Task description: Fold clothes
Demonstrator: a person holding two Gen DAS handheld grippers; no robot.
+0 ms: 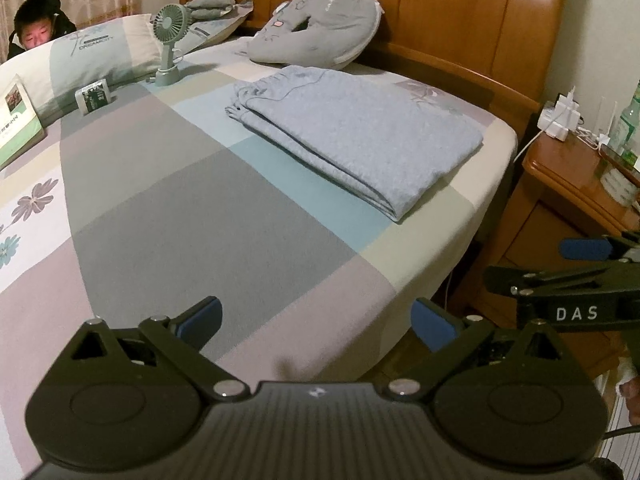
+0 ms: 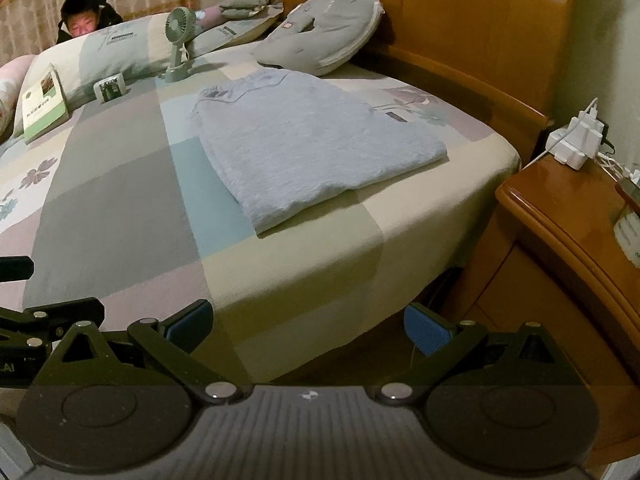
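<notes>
A: Entry: how wide is your left tool [image 1: 316,322]?

B: Jaws spread wide, gripping nothing, above the near part of the bed [image 1: 168,216].

A: Your right tool [image 2: 308,326]?

B: Same: wide apart, empty, over the bed's near edge.

A: Garment?

B: Folded grey-blue garment [image 2: 316,148] lies flat near the headboard [image 2: 440,12], well apart from both tools.
</notes>
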